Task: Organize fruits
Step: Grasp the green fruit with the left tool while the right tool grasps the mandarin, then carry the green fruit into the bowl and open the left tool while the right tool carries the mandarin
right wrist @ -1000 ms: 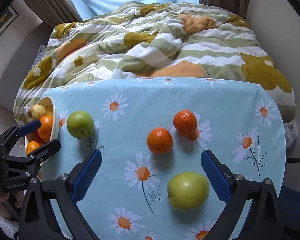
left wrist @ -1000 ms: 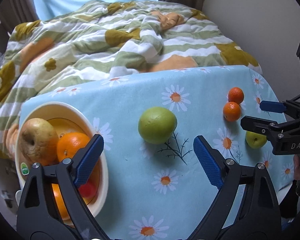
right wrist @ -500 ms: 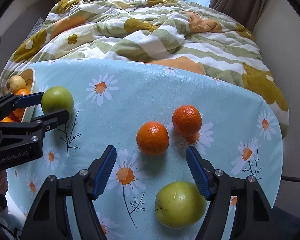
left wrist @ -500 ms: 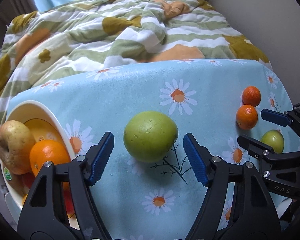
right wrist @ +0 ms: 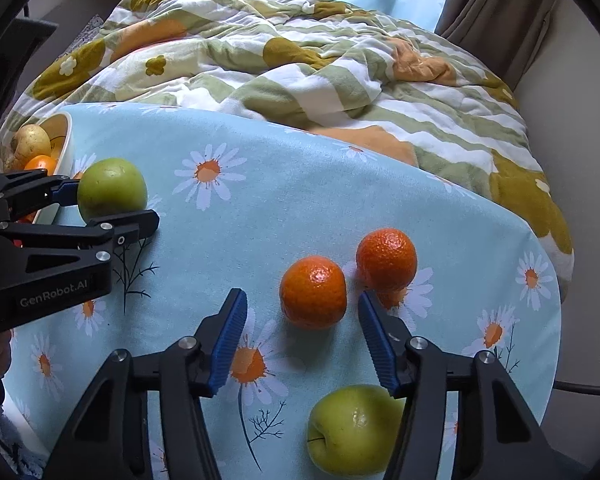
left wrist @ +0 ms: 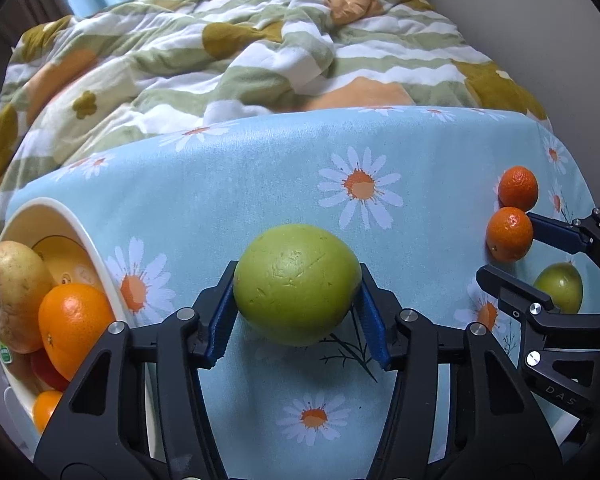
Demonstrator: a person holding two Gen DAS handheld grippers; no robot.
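Note:
My left gripper is shut on a large green fruit that rests on the daisy tablecloth; both blue pads touch its sides. It also shows in the right wrist view. A cream bowl at the left holds a pear, oranges and a red fruit. My right gripper is open, its jaws either side of the near tangerine without touching it. A second tangerine lies just behind to the right. A yellow-green apple lies below the right gripper.
The table carries a light blue daisy cloth and drops off at the right and near edges. A rumpled green, white and orange quilt lies on the bed right behind the table. A wall stands at the right.
My left gripper moved forward and closed on the green fruit. My right gripper moved forward and narrowed, so that its jaws now flank the near tangerine.

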